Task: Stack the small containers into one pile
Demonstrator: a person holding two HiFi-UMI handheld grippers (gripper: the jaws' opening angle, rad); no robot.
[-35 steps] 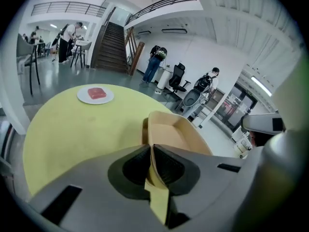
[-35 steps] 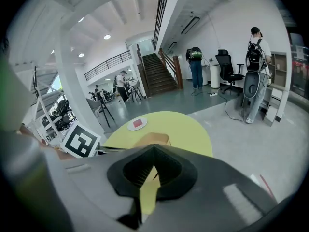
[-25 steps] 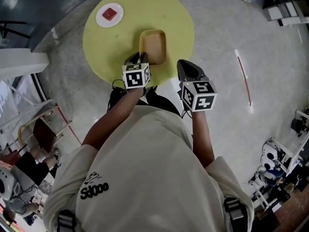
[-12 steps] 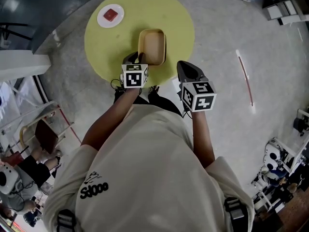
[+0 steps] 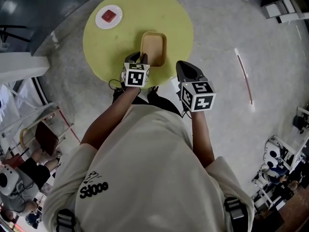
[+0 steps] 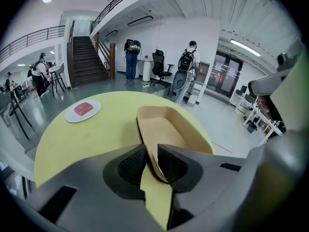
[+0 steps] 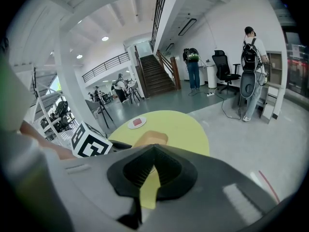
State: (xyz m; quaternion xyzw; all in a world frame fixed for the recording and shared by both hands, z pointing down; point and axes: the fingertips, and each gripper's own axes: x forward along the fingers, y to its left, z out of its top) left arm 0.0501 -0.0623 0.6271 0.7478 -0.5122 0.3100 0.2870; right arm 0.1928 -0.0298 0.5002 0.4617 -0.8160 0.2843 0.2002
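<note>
A tan rectangular container [image 5: 153, 47] sits on the round yellow table [image 5: 120, 37], towards its near side. My left gripper [image 5: 141, 58] is shut on the container's near rim. In the left gripper view the thin wall of the container [image 6: 166, 127] runs between the two pads of the left gripper [image 6: 151, 161]. My right gripper [image 5: 186, 67] hangs at the table's near right edge, shut with nothing in it. In the right gripper view the right gripper [image 7: 154, 149] has its jaws closed to a point, with the container [image 7: 150, 139] beyond.
A white plate [image 5: 109, 16] with a red block lies at the table's far left, also the plate [image 6: 83, 110] in the left gripper view. Grey floor surrounds the table. People, chairs and a staircase are far behind.
The left gripper has rolled slightly, still holding the container's rim, and the container has shifted a little. The right gripper has kept still.
</note>
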